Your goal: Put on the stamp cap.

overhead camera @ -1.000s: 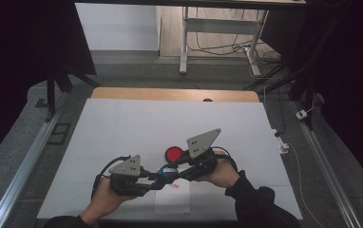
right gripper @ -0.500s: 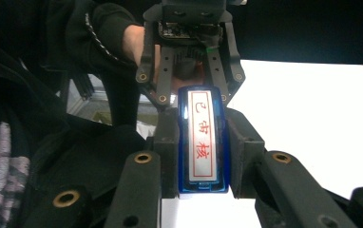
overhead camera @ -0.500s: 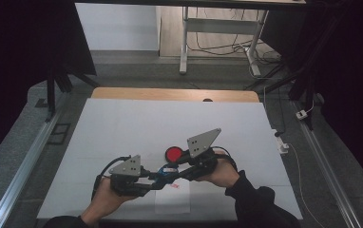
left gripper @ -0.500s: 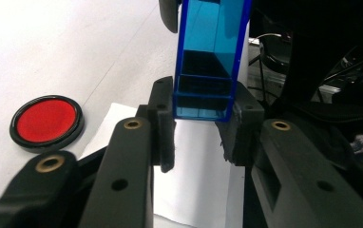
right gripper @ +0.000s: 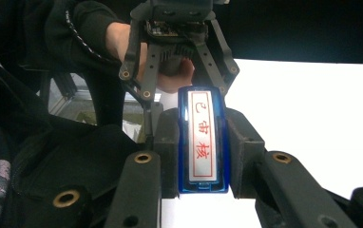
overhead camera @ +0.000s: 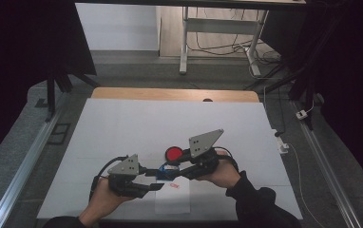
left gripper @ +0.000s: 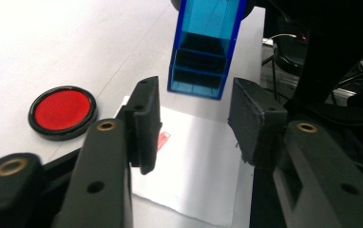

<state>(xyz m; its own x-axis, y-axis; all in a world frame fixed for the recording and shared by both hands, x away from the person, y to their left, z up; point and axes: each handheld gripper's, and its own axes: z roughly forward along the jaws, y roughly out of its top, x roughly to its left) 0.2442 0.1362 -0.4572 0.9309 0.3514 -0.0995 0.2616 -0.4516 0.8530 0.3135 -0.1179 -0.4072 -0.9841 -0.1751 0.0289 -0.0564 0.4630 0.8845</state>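
We work on a white worktop (overhead camera: pixel 122 128) whose far edge meets a wooden strip; both hands sit near its near edge, about midway along it. A white paper sheet (overhead camera: pixel 172 202) lies flat at that near edge, with a small red imprint (overhead camera: pixel 174 185) on it. The left gripper (overhead camera: pixel 155 179) has just been opening its jaws: its pads (left gripper: pixel 144 123) stand apart and clear of the blue stamp (left gripper: pixel 203 45), which hangs just beyond them, above the sheet. The right gripper (overhead camera: pixel 177 167) is closed on the blue stamp (right gripper: pixel 203 142), its pads clamping the two long sides while the labelled face, with red characters, looks up toward its camera. A round red ink pad (overhead camera: pixel 173 154) in a black rim rests just beyond the grippers, toward the worktop's middle. We judge the stamp to be a light, rigid, hollow plastic body with smooth, fairly slippery walls; we take hold across the flat long sides, near mid-length, with moderate force, keeping off the open end and the label.
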